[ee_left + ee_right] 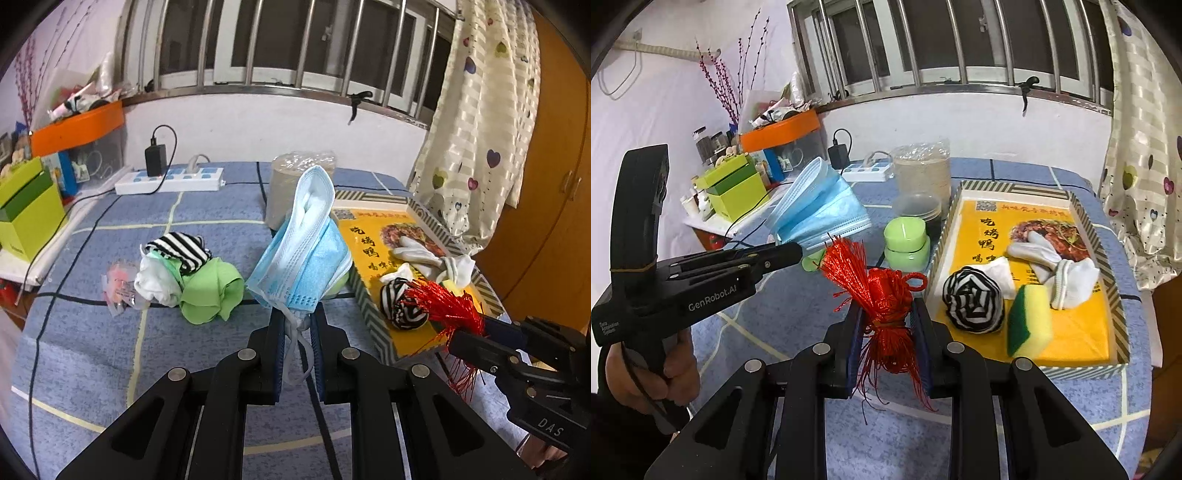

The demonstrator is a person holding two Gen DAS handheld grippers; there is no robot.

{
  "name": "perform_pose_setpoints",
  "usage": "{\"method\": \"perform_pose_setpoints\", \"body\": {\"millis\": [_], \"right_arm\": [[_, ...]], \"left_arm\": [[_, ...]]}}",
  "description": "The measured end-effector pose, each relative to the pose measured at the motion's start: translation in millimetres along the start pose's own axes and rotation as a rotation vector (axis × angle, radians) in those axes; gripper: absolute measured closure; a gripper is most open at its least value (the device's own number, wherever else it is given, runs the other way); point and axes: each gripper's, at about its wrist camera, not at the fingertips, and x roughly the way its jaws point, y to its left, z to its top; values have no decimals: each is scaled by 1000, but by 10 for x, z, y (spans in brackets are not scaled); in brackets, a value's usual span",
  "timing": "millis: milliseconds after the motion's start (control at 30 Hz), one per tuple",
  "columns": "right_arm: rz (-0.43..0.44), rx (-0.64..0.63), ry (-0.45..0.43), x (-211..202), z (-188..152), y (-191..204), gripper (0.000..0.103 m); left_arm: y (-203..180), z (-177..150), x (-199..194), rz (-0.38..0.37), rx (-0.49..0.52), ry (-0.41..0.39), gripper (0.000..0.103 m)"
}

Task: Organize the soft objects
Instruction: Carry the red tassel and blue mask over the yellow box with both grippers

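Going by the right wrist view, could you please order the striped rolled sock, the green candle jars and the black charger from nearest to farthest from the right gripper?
1. Striped rolled sock: in the yellow tray, just right of the right gripper.
2. Green candle jars: on the bedspread, beyond the gripper.
3. Black charger: plugged into the power strip by the wall.

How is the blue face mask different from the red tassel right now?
The face mask is pale blue, flat and pleated; the tassel is red, made of loose threads. The left gripper holds the mask, the right gripper the tassel. Both are soft and lifted off the bed.
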Motion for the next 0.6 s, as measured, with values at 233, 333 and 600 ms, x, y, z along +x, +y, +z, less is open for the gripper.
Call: {"method": "perform_pose_setpoints", "body": {"millis": [233,333,600], "right_arm": [[-17,18,-18,-86,-11,-86,77],[-27,28,-22,-117,-16,-123,77],[-60,57,-33,-199,-45,-263,77]], "left_arm": [[-159,19,-27,-8,36,-7,90],[-233,27,-20,-19,50,-6,90],[-436,30,17,-62,89,1,90]]}}
